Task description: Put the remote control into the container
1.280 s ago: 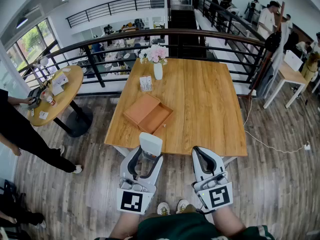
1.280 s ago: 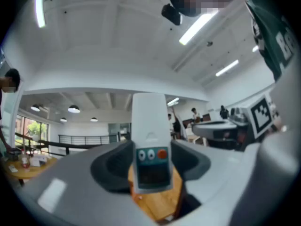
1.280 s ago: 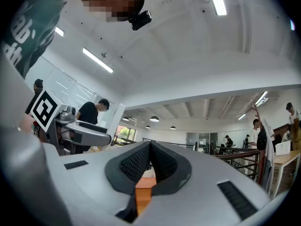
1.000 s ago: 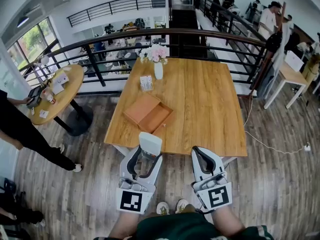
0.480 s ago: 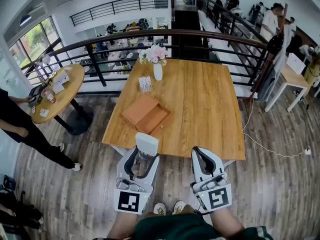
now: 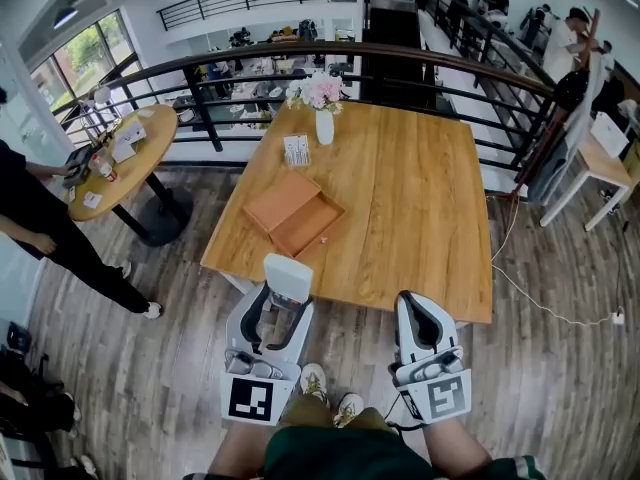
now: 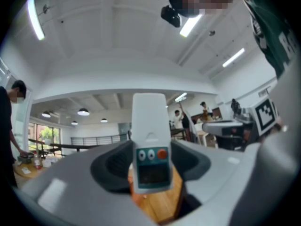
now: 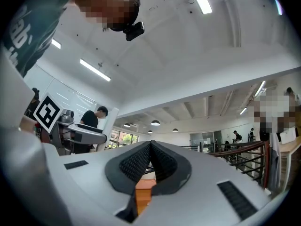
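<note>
My left gripper [image 6: 283, 286] is shut on a white remote control [image 6: 288, 277], which stands up between the jaws just off the table's near edge. In the left gripper view the remote control [image 7: 150, 142] shows two white buttons, an orange one and a small dark screen. An open orange-brown container [image 6: 294, 213] with its lid folded out lies on the wooden table [image 6: 400, 208], ahead of the left gripper. My right gripper [image 6: 413, 306] is shut and holds nothing; in the right gripper view its jaws [image 8: 151, 150] meet at the tips.
A white vase of pink flowers [image 6: 323, 108] and a small card stand [image 6: 296, 150] sit at the table's far side. A black railing [image 6: 350, 63] runs behind it. A round side table [image 6: 115, 158] and a person in black [image 6: 45, 233] are at left.
The view has shifted back and to the left a little; both grippers sit slightly lower in frame. The left gripper still holds the remote control and the right stays shut.
</note>
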A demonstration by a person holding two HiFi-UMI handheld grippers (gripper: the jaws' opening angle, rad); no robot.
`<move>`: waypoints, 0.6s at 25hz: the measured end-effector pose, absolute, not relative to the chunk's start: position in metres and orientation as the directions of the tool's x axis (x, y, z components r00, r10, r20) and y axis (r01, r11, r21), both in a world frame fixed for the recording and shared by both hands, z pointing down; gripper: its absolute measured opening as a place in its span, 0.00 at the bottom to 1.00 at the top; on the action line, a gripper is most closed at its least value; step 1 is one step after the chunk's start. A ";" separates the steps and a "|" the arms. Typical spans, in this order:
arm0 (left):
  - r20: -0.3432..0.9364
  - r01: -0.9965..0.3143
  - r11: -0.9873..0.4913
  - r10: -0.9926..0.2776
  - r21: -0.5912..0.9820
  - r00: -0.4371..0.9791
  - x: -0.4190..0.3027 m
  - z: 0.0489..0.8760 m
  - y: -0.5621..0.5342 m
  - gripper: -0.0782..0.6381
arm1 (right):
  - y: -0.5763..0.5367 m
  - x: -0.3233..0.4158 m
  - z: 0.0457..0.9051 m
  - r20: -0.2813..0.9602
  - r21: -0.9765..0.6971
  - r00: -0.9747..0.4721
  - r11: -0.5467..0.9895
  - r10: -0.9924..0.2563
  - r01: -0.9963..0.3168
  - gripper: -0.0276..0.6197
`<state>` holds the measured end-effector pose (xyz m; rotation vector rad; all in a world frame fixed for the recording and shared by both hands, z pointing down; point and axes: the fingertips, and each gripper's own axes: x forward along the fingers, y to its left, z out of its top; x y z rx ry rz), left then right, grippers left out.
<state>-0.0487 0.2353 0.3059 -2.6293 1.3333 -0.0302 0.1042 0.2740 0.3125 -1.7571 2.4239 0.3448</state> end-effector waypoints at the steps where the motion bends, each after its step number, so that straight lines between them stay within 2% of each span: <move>1: -0.064 -0.798 -0.572 -0.804 -0.188 0.592 -0.049 0.308 0.234 0.46 | 0.272 0.104 0.313 -0.232 0.117 -0.324 0.305 -0.917 -0.945 0.07; 15: -0.027 -0.814 -0.556 -0.823 -0.169 0.568 -0.048 0.333 0.173 0.46 | 0.205 0.098 0.315 -0.254 0.174 -0.361 0.325 -0.897 -0.930 0.07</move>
